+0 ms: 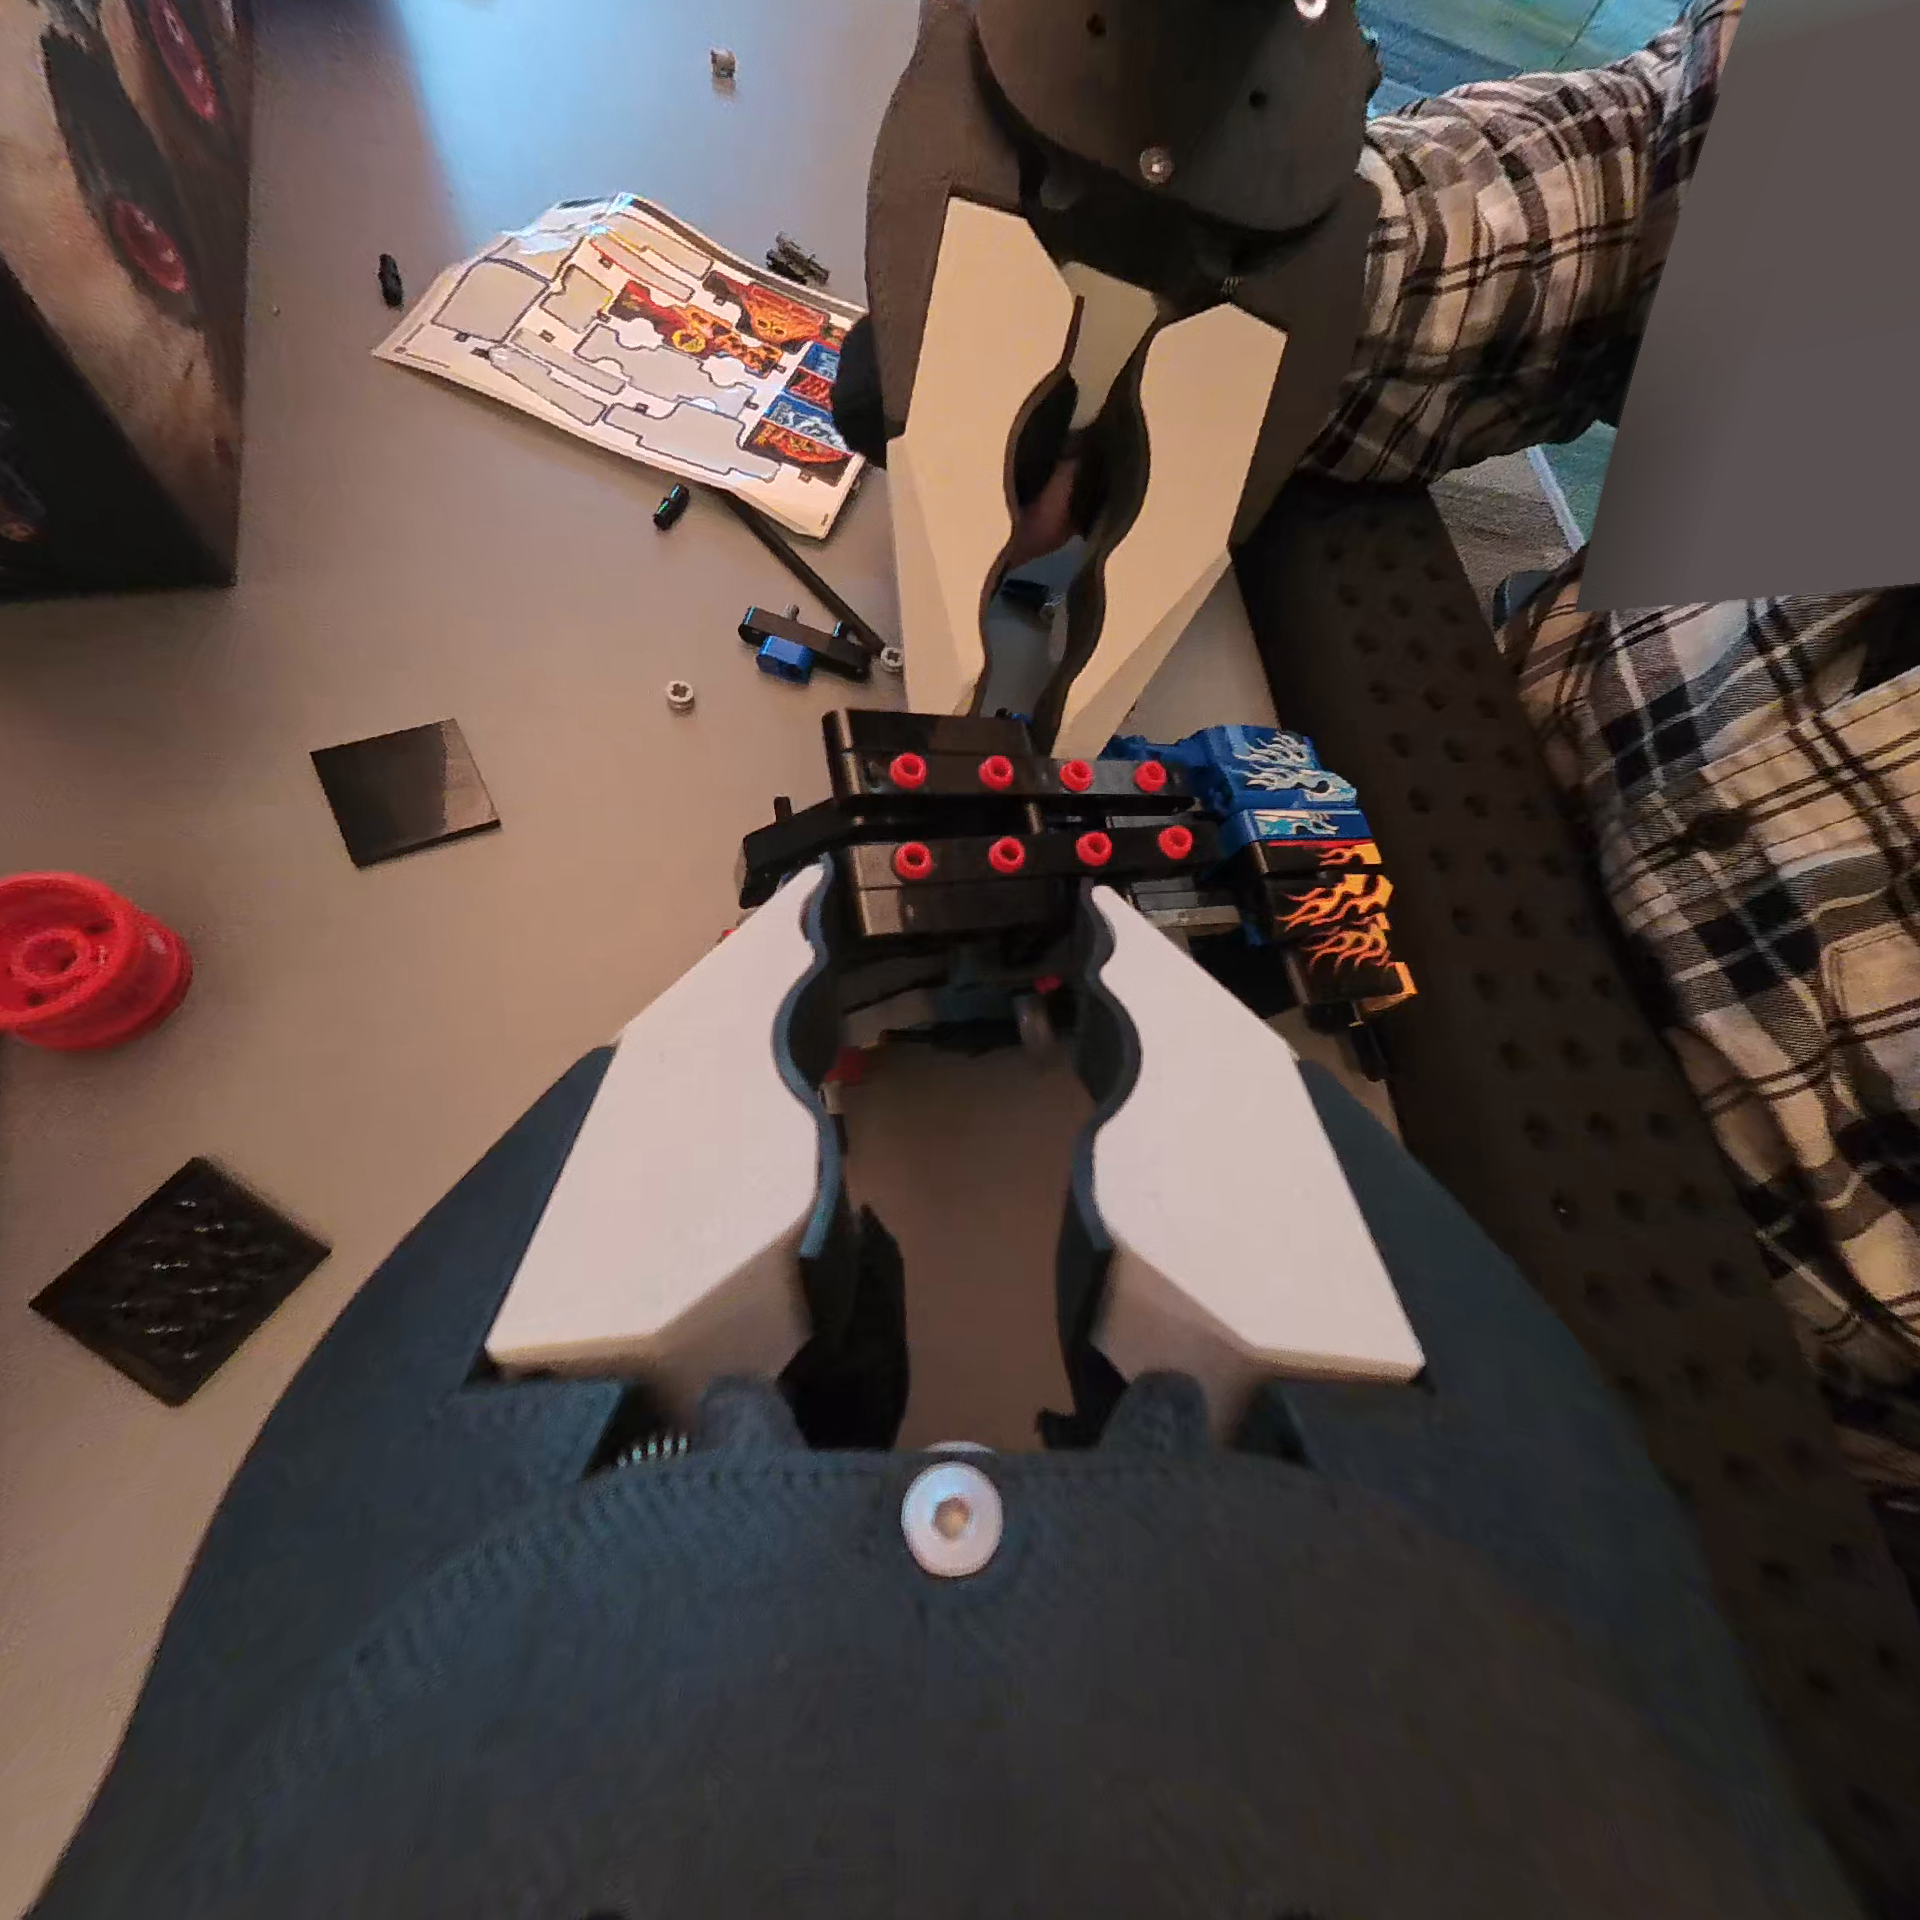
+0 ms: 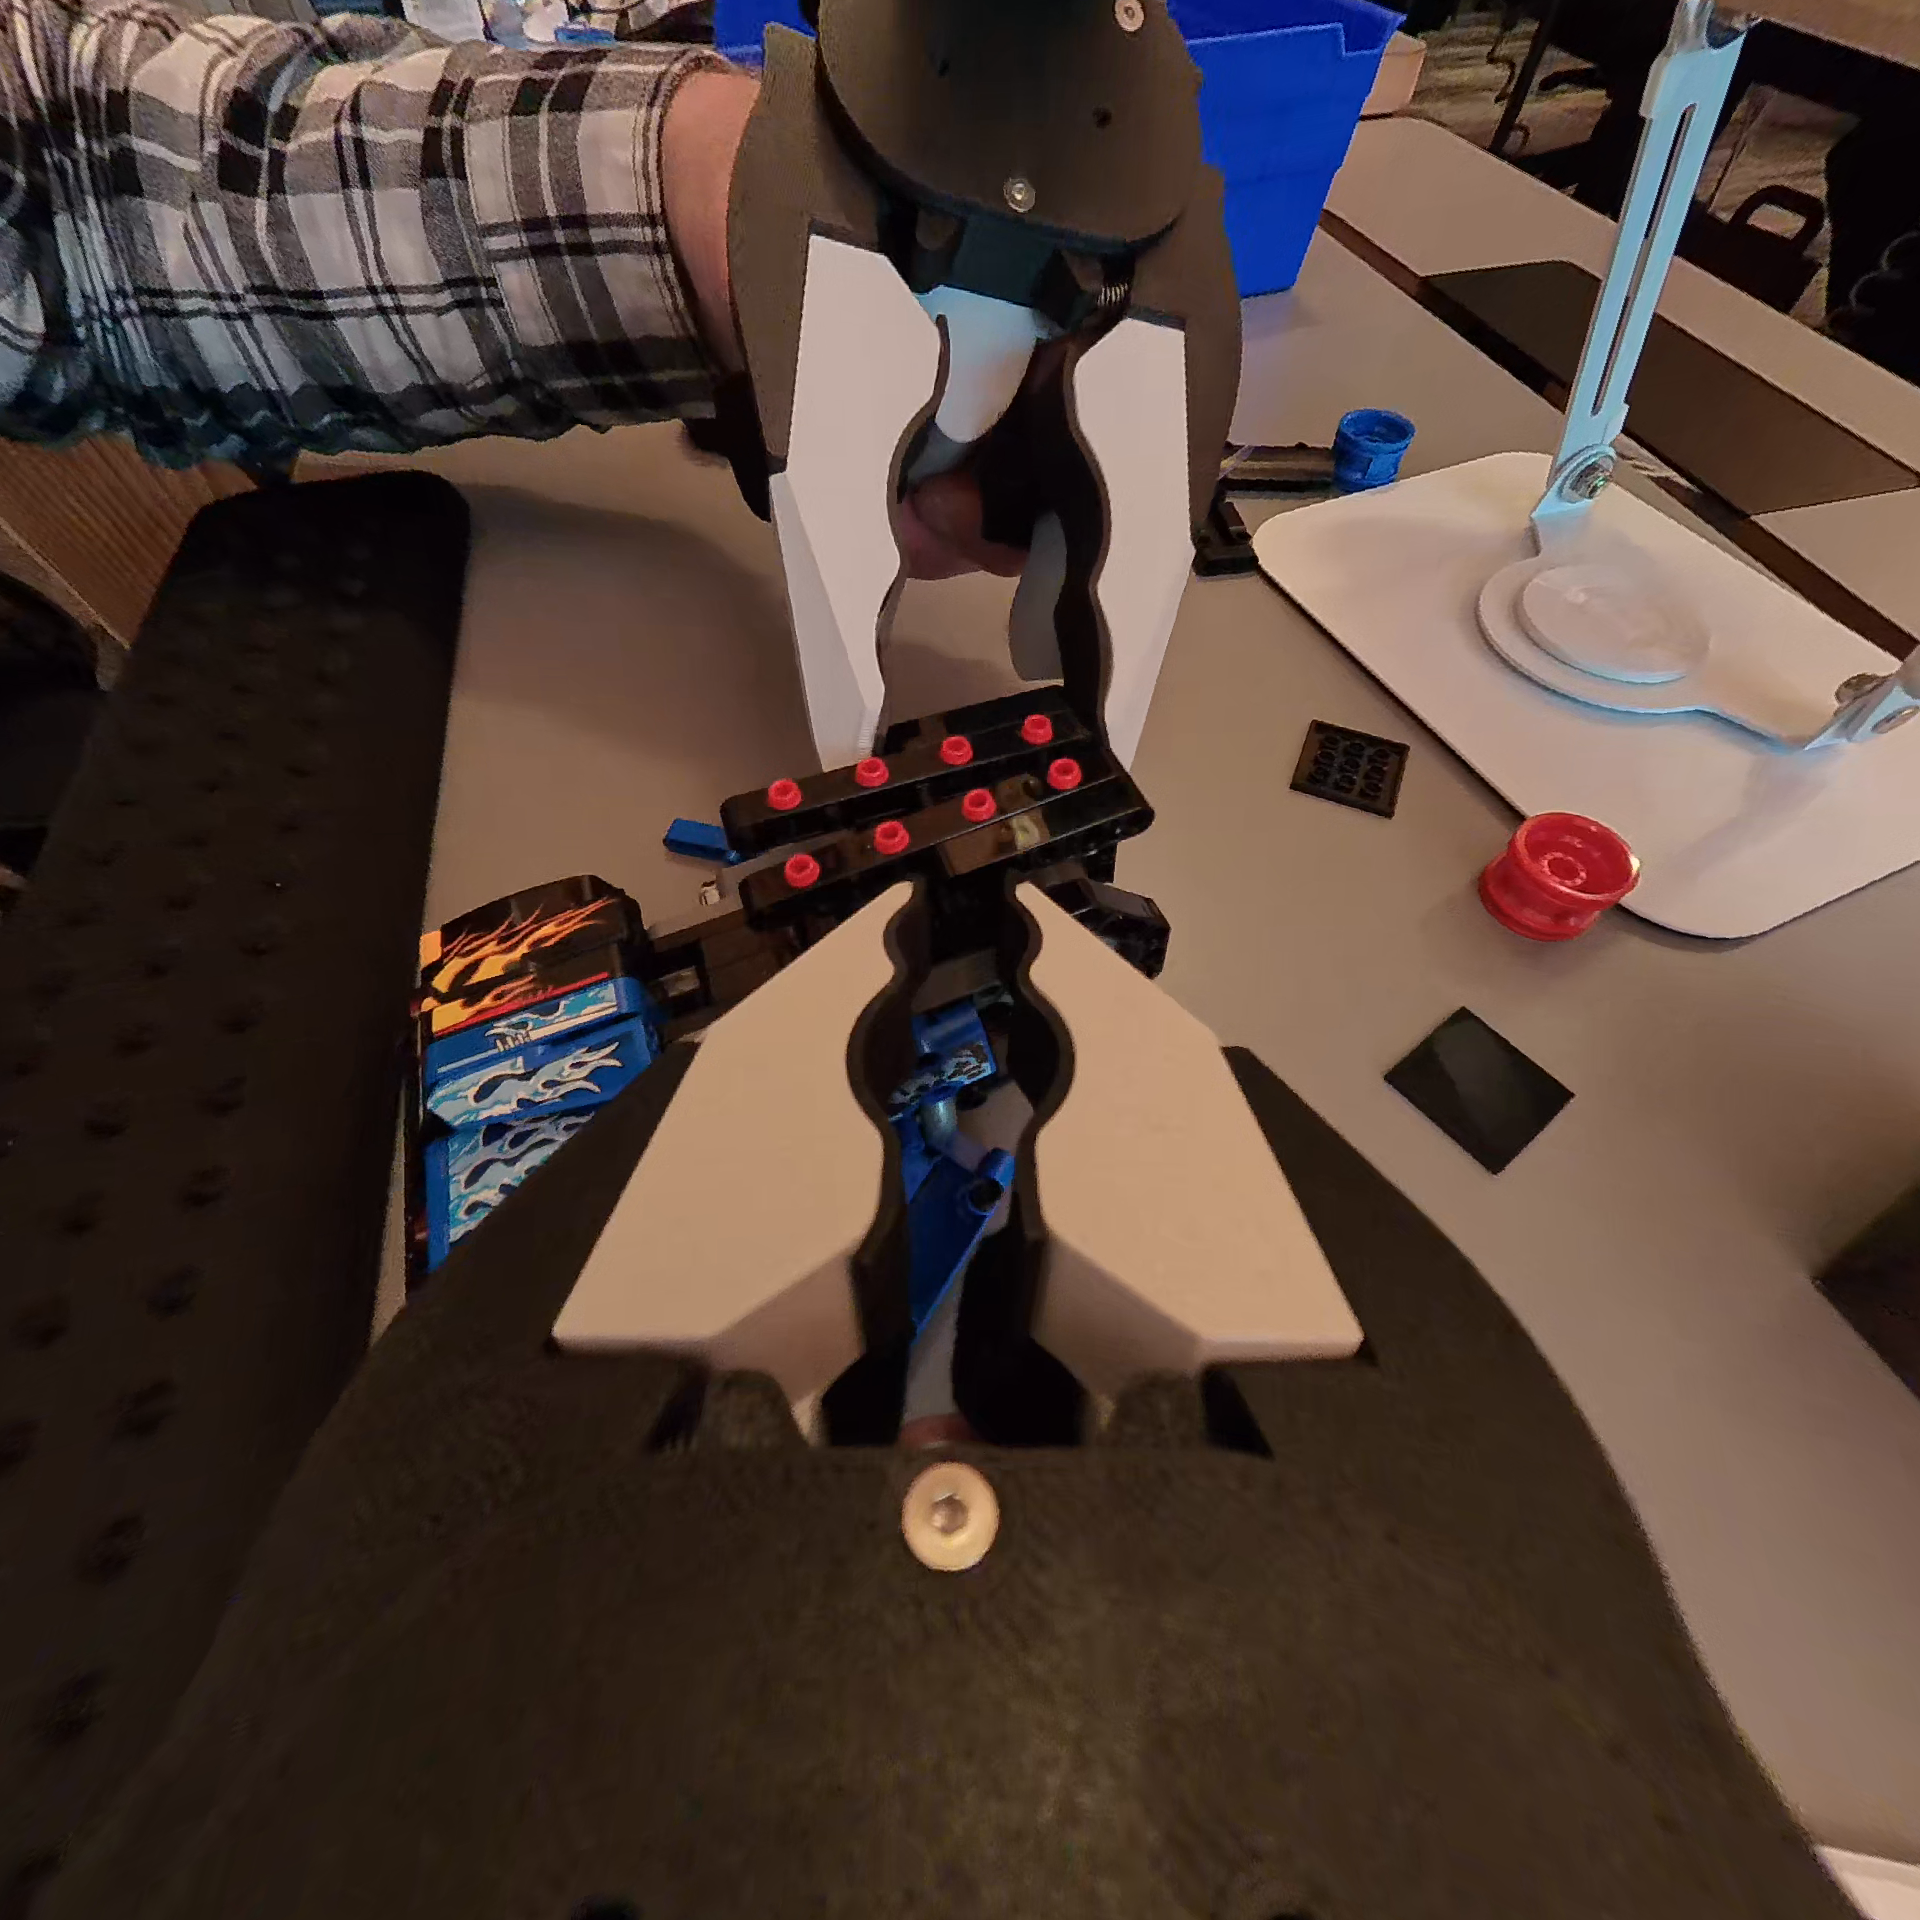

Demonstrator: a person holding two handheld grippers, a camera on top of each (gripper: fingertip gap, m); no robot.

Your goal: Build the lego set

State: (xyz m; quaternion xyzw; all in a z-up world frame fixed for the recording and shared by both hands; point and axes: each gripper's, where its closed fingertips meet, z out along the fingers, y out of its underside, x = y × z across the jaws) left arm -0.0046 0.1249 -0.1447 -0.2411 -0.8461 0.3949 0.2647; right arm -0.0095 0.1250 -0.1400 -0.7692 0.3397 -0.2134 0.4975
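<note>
White stand base near blue bin.

My left wrist camera sits just behind its white-fingered left gripper, looking down and forward, very close to the black lego model with red pins and flame-printed panels. My right wrist camera faces the opposite way from behind the right gripper. Both share that model, the grey table, the red wheel hub and each other's gripper.
</note>
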